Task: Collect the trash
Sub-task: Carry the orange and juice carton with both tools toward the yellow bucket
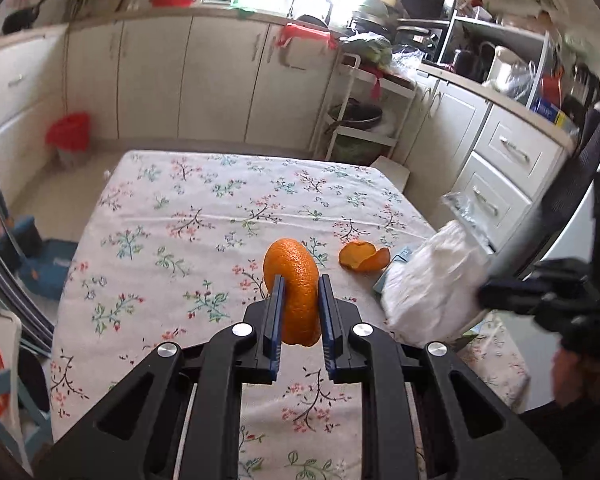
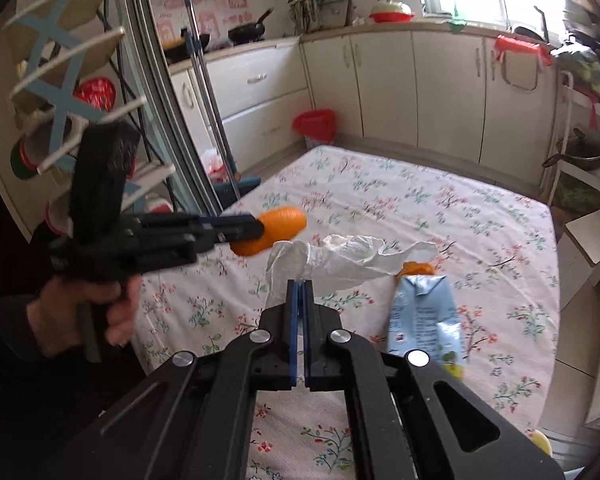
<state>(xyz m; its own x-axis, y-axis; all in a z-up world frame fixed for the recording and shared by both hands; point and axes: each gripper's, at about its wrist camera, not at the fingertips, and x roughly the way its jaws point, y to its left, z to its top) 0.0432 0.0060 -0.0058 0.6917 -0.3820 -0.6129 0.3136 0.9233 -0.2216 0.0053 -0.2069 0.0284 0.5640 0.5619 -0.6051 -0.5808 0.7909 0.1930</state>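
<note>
We hold a large piece of orange peel in our left gripper, the jaws nearly closed and pressing on both its sides, lifted above the table with its flowered cloth. Our right gripper has its jaws pinched tight on a crumpled white paper towel, which hangs clear of the cloth. A smaller bit of peel lies on the table, just beside a flattened pale-blue carton. The carton carries lines of small print, too blurred for us to read. A red-lined bin stands on the floor beyond the table.
</note>
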